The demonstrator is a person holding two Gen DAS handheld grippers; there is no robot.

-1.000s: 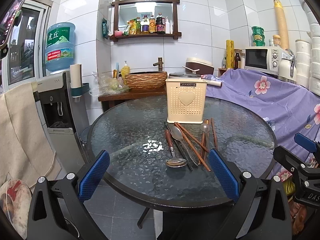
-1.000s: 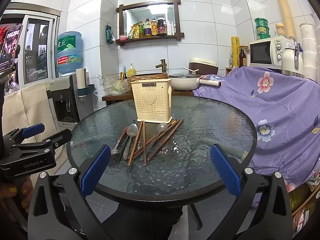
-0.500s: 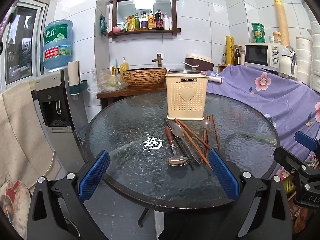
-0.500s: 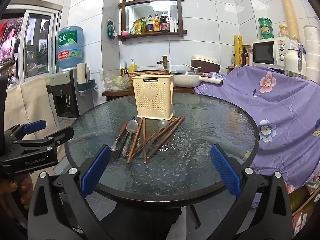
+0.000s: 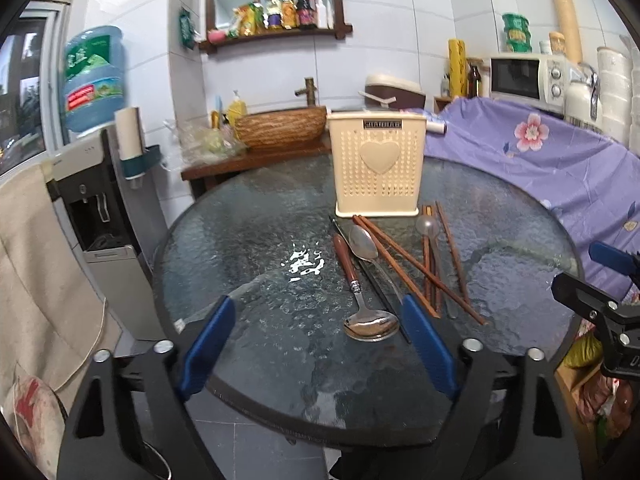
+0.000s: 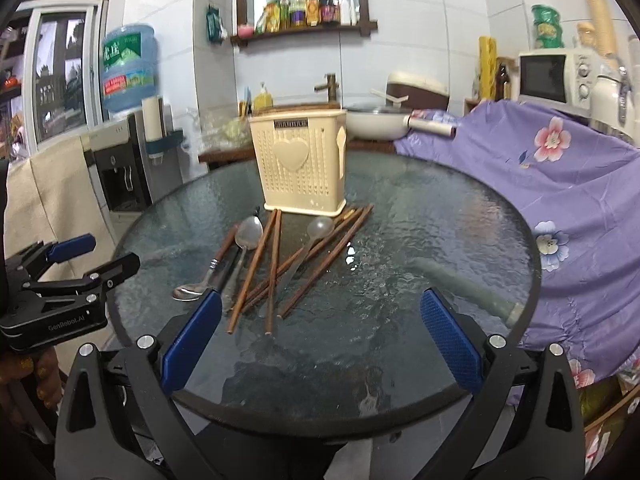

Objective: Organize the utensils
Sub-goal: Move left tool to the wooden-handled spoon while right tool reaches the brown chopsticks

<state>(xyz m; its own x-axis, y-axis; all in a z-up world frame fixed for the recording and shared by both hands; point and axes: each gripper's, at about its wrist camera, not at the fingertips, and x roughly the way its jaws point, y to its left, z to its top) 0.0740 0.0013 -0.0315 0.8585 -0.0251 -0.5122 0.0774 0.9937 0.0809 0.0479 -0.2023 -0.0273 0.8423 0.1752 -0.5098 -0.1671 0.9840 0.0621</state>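
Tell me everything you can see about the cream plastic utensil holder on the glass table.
The utensil holder is a cream, box-shaped plastic caddy whose front is perforated with rows of small holes around a raised heart, with a small dark label near the top rim. A spoon-shaped relief marks one side, seen from the right wrist. It stands upright on the round glass table, towards its far side. Nothing sticks out of its top. The chopsticks lie with their far ends at its base.

- The table [image 5: 240, 240] is topped with rippled, glossy glass.
- The holder [image 5: 376, 164] is made of matt cream plastic, perforated.
- The chopsticks [image 6: 256, 264] are of brown wood.
- The spoon [image 5: 370, 324] is of shiny metal, with a wooden handle.
- The pads [image 6: 450, 340] are covered in textured blue rubber.
- The cloth [image 5: 560, 176] is a purple floral fabric.
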